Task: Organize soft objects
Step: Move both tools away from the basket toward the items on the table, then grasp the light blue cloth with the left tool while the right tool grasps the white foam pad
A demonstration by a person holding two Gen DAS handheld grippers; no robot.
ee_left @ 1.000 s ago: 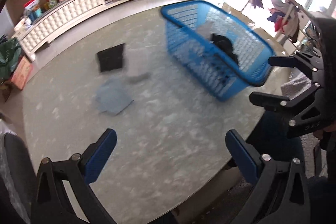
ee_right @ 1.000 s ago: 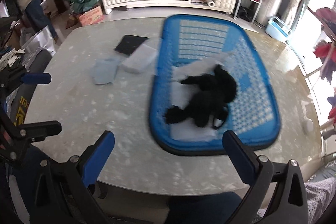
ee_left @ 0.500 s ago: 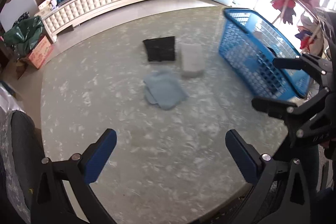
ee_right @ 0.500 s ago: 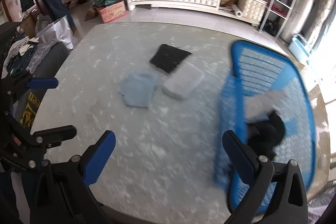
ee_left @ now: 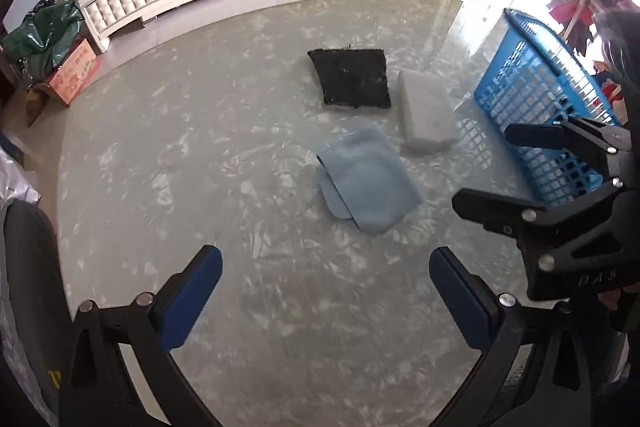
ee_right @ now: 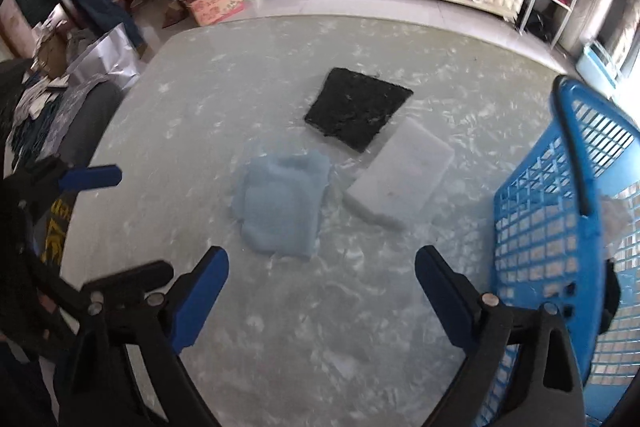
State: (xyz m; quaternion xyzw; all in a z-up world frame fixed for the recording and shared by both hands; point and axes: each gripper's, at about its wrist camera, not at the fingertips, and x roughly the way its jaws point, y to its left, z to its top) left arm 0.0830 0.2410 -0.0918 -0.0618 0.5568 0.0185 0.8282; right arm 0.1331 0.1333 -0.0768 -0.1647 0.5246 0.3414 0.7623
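Three soft pieces lie on the marbled desk (ee_left: pixel 200 147): a black square pad (ee_left: pixel 352 77), a white foam block (ee_left: pixel 424 111) just beside it, and a folded light-blue cloth (ee_left: pixel 366 177) nearer the grippers. To their right stands a blue basket (ee_left: pixel 536 95) with something pale inside. Above bare desk, the left gripper (ee_left: pixel 325 291) has its fingers spread wide and empty. Nothing sits between the fingers of the right gripper (ee_right: pixel 322 293) either; they have just been closing a little but are wide apart.
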